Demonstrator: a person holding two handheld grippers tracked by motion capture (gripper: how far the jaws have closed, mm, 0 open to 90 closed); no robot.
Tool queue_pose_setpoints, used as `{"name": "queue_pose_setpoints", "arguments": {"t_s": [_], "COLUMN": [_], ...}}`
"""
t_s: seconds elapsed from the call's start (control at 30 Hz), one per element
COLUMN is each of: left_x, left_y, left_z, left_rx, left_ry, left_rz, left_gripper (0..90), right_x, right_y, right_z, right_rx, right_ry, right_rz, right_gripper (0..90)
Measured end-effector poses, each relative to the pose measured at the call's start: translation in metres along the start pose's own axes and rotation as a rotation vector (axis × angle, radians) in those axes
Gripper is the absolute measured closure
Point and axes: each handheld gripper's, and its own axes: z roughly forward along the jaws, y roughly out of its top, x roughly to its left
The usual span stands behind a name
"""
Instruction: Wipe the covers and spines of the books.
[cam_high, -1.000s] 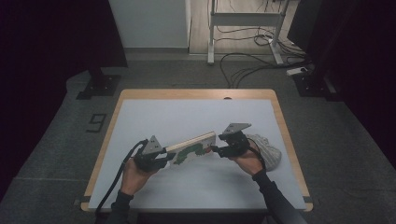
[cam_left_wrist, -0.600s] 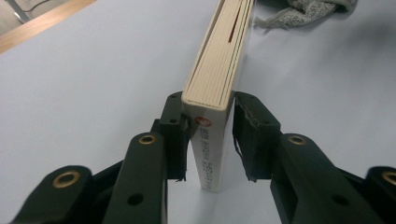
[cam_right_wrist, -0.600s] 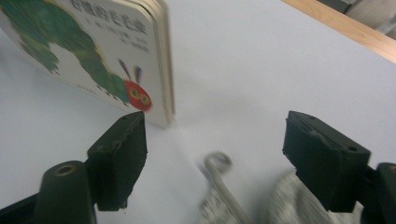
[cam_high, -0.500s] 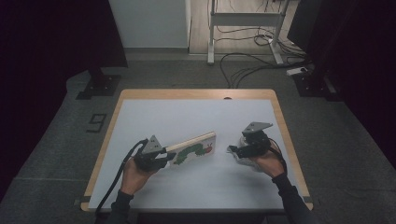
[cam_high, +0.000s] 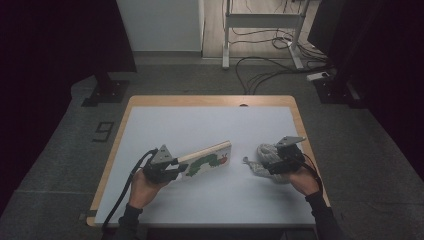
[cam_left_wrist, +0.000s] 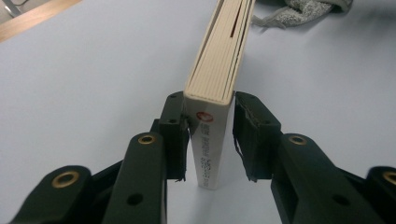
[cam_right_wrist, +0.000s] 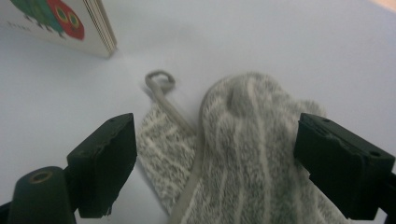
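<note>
A thick board book (cam_high: 207, 160) with a caterpillar picture stands on its long edge on the white mat (cam_high: 200, 125), tilted up to the right. My left gripper (cam_high: 181, 169) is shut on its spine end; the left gripper view shows both pads (cam_left_wrist: 175, 135) against the covers of the book (cam_left_wrist: 219, 60). A grey knitted cloth (cam_high: 264, 152) with a hanging loop lies right of the book. My right gripper (cam_high: 268, 167) hovers over the cloth (cam_right_wrist: 252, 140), open; its jaws have just been opening, and the cloth lies between the pads (cam_right_wrist: 105, 163) without being pressed. The book's corner (cam_right_wrist: 70, 23) sits beyond.
The mat covers a wooden table (cam_high: 210, 100) whose right edge runs close to my right hand. Cables (cam_high: 260, 70) and a metal stand (cam_high: 260, 20) lie on the floor beyond the far edge. The cloth's edge (cam_left_wrist: 299, 9) lies past the book's far end.
My right gripper has left the book's right end, moved right to the grey cloth, and its jaws have opened wide. The left gripper and book stayed put.
</note>
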Motion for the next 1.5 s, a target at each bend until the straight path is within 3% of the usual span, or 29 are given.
{"name": "queue_pose_setpoints", "arguments": {"t_s": [0.27, 0.57, 0.8, 0.93, 1.03, 1.13, 1.3, 1.5], "left_x": [0.003, 0.003, 0.003, 0.004, 0.004, 0.004, 0.005, 0.006], "left_y": [-0.002, -0.003, -0.003, -0.003, -0.004, -0.004, -0.004, -0.004], "left_z": [-0.002, -0.001, 0.001, 0.001, 0.001, 0.001, 0.001, 0.002], "left_rx": [-0.008, -0.007, -0.002, -0.003, -0.003, -0.003, -0.005, -0.004], "left_ry": [-0.013, -0.021, -0.027, -0.03, -0.031, -0.033, -0.038, -0.047], "left_rz": [-0.023, -0.025, -0.027, -0.029, -0.03, -0.03, -0.037, -0.044], "left_gripper": [66.8, 66.9, 66.9, 66.9, 67.0, 67.0, 67.1, 67.1], "right_x": [-0.003, -0.011, -0.016, -0.015, -0.017, -0.018, -0.018, -0.017], "right_y": [-0.014, -0.02, -0.031, -0.031, -0.031, -0.03, -0.028, -0.027], "right_z": [0.008, 0.014, 0.027, 0.03, 0.028, 0.026, 0.022, 0.008], "right_rx": [0.02, 0.058, 0.088, 0.109, 0.115, 0.122, 0.123, 0.082], "right_ry": [-0.001, -0.086, -0.079, -0.088, -0.078, -0.072, -0.065, -0.028], "right_rz": [0.02, 0.011, 0.033, 0.018, 0.043, 0.051, 0.066, 0.088], "right_gripper": [12.4, 12.0, 13.3, 26.2, 39.7, 47.3, 50.2, 50.2]}}
